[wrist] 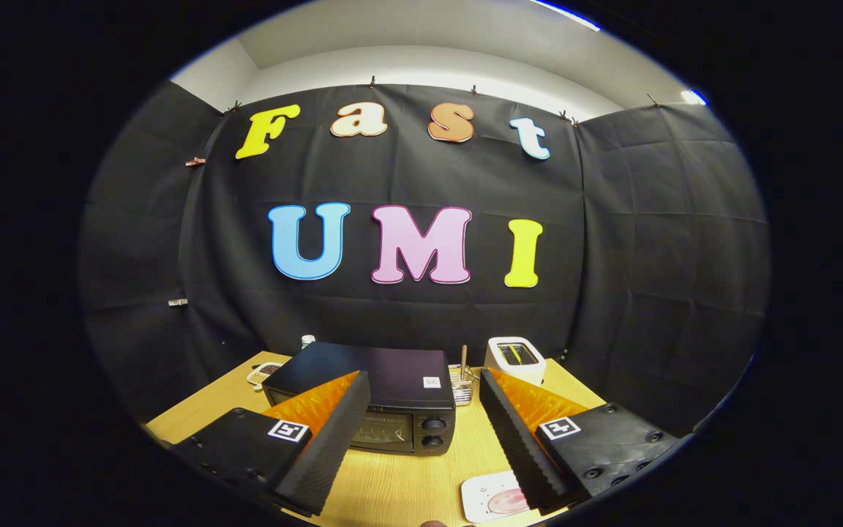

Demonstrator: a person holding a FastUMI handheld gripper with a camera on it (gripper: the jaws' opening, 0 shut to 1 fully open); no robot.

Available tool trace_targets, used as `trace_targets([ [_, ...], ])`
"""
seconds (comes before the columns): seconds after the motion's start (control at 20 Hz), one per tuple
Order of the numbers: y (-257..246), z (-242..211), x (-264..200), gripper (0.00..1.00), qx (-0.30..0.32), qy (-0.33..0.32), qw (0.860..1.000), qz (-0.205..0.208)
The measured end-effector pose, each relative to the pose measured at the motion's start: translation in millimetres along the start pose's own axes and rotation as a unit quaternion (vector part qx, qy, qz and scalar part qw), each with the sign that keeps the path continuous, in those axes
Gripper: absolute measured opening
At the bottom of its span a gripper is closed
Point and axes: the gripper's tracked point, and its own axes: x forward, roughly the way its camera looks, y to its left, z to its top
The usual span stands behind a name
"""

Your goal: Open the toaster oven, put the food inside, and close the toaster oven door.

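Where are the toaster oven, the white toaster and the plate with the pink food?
Toaster oven (392, 380): gripper view, on its black top, beyond the open tongs (421, 410).
White toaster (515, 360): gripper view, on its slotted top.
Plate (484, 498): gripper view, on its bare white rim beside the pink food (507, 502).

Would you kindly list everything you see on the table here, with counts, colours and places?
toaster oven: one, black, door shut, ahead of the fingers, partly behind one.
white toaster: one, white, beyond the other finger.
wire basket: one, metal, between oven and white toaster.
plate: one, white, with a pink item, beside the near finger.
small dish: one, white, behind the oven's far side.
table: one, light wood.
gripper: one, black and orange, jaws open, holding nothing.
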Motion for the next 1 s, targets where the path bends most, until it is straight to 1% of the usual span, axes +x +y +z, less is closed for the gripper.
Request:
trace_targets([
  [0.25,2.3,-6.3,2.5,0.98,-0.003,0.007,1.0,0.0],
  [0.65,32.7,-29.2,14.1,0.98,-0.008,0.036,0.999,0.028],
  [1.0,46.3,-40.4,22.0,0.98,-0.009,0.051,0.998,0.039],
])
